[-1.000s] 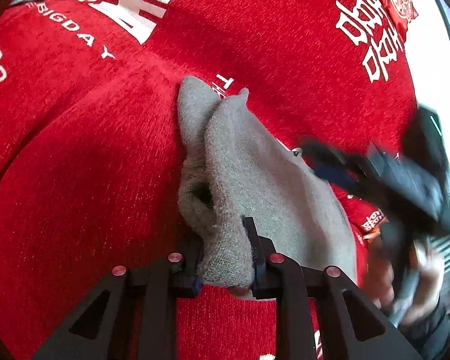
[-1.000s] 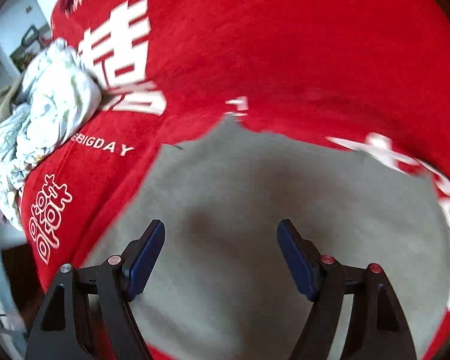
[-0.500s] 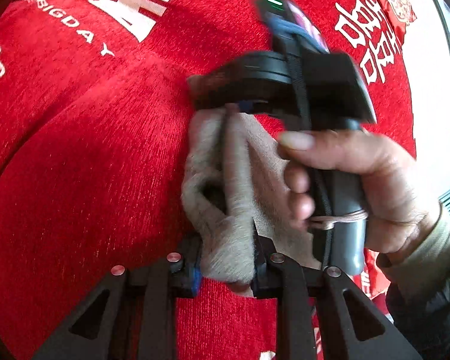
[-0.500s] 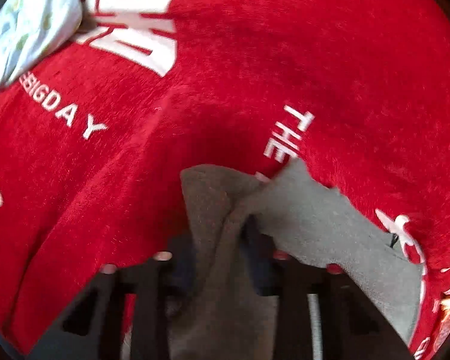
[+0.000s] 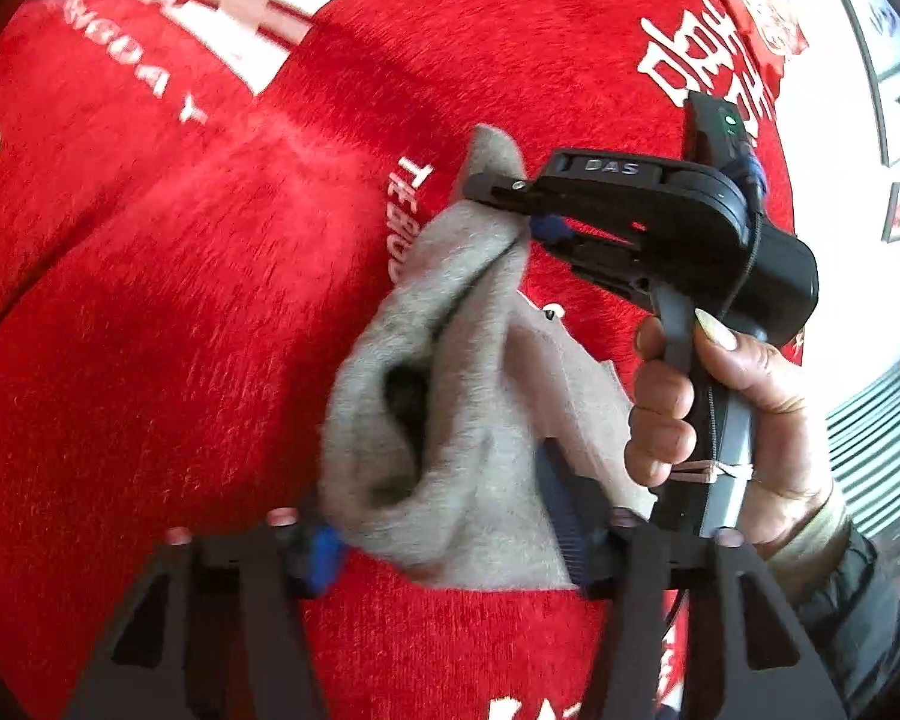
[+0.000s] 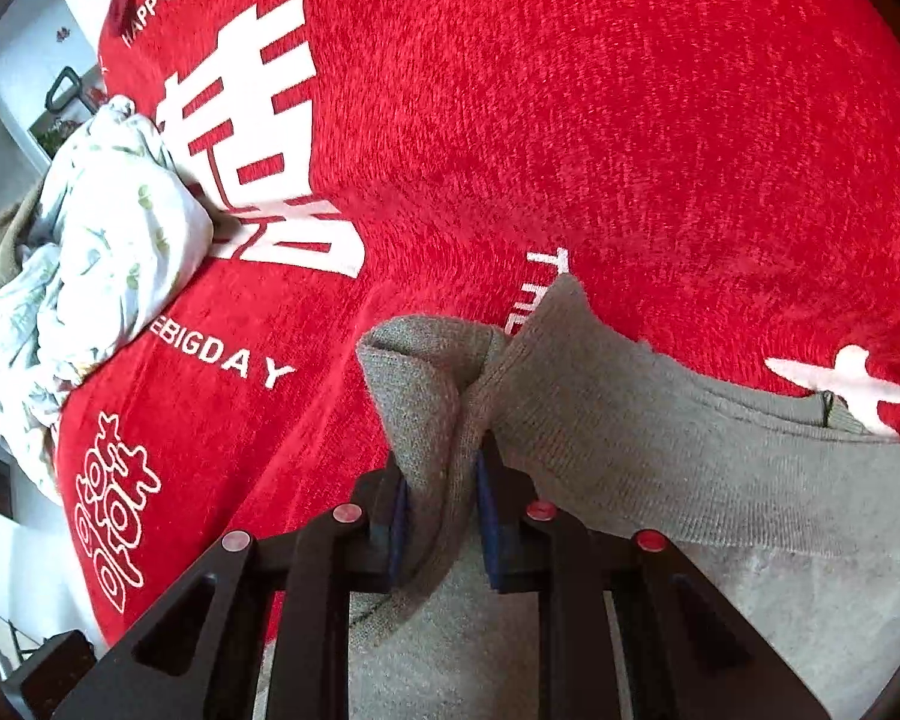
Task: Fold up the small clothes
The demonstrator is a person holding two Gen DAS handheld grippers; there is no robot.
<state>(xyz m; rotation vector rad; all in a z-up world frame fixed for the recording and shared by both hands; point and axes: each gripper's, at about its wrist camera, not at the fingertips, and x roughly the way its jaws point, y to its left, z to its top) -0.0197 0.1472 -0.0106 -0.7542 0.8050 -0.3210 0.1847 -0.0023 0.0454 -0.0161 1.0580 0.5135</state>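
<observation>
Nearest you, your left gripper is opening: the jaws stand apart with the bunched end of the grey garment still sitting between them, and I can't tell whether the pads still touch it. Your right gripper is closing, its blue pads pinching a gathered ridge of that same grey garment. In the left wrist view you can see it nipping the cloth's far corner, your hand wrapped round the handle.

So you're at a handover in the fold, I'd say: one end let go, the other taken up. The garment lies rumpled on the red blanket, over the white lettering near its middle. Your next move likely calls for carrying the pinched edge across onto the rest of the grey cloth and laying it flat; watch that the loose end slips clear of the left jaws instead of dragging.

Beyond the garment, at the blanket's far left edge, a crumpled floral cloth waits.

Containers: none in view, so nothing to report inside any.
</observation>
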